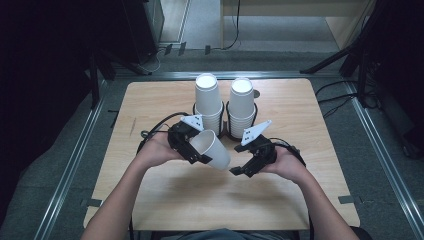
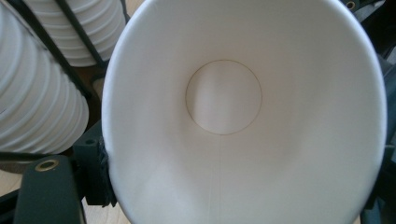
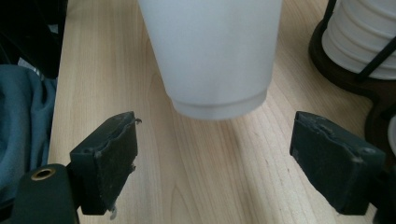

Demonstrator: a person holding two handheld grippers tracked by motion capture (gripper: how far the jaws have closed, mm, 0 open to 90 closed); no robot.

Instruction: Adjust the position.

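Now the left gripper point(image 1: 196, 152) clamps a white paper cup point(image 1: 212, 148) by its rim, tilted above the table point(image 1: 150, 100) before two cup stacks point(image 1: 208, 100). Right gripper point(image 1: 248, 167) waits wide apart beneath its base; next, probably, closing on it.

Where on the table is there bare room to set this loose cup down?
Bare table lies left of the two cup stacks, right of them to the edge, and along the near edge by the forearms. It is crowded mid-table, where the left gripper, cup and right gripper meet.
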